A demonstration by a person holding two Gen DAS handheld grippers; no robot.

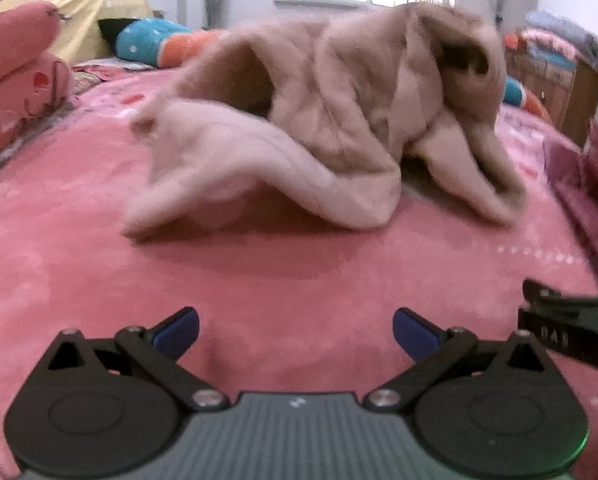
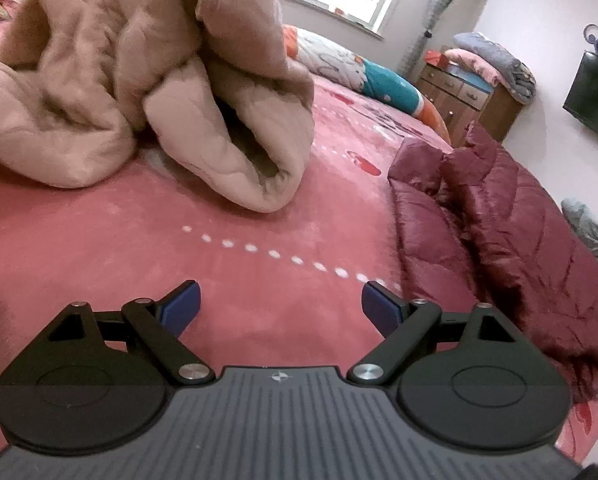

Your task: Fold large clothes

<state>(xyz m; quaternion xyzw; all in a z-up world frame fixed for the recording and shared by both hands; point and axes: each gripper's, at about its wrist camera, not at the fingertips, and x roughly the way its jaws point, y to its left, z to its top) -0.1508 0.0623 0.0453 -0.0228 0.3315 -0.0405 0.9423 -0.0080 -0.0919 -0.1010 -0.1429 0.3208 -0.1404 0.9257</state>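
Beige coat (image 1: 319, 120), seemingly crumpled, on bed (image 1: 259, 280) ahead of both spread, empty tools (image 1: 295, 334) (image 2: 281, 306)

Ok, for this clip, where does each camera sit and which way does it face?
Left wrist: on the left claw, low over the pink bedspread, facing the crumpled beige coat and window; its open blue fingers show, plus the right claw at the right edge.
Right wrist: on the right claw, facing the beige coat up left, maroon jacket at right; its open fingers show.
Shared: the coat, bedspread, window.
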